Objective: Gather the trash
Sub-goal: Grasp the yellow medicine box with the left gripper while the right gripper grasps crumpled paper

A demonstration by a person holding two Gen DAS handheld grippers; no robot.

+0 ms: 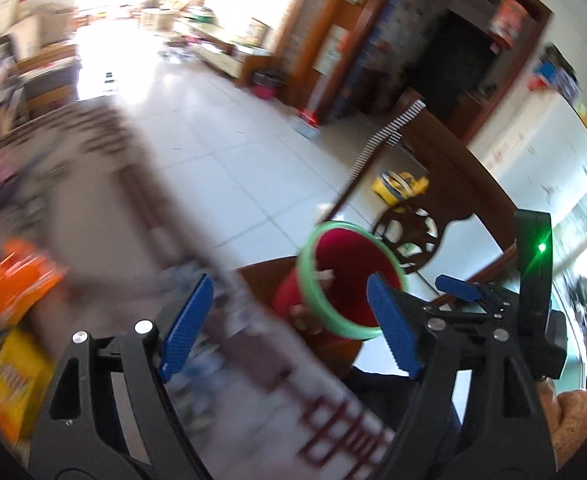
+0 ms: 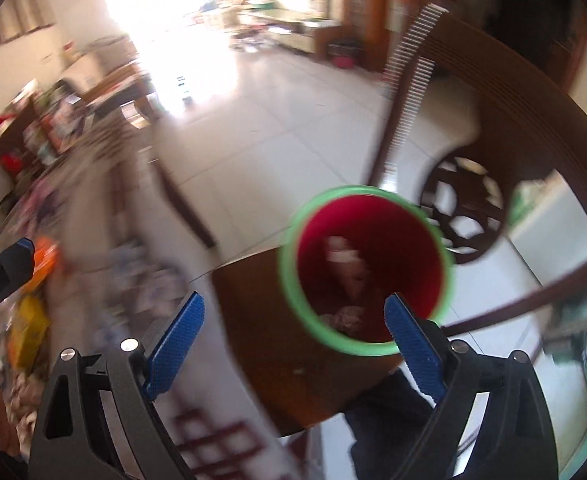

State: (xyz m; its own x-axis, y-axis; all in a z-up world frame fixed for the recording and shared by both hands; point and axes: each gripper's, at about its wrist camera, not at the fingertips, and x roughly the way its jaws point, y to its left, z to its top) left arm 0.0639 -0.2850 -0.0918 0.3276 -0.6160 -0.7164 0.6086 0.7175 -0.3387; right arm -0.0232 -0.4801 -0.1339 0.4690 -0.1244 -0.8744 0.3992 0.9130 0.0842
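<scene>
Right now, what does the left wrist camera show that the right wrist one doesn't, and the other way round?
Only the left wrist view shows the yellow toy on the floor and the right gripper from the side. Only the right wrist view looks down into the red bin, where pale scraps lie inside. Both show the bin on the wooden chair, the cluttered table, the orange packet, and open, empty grippers.
</scene>
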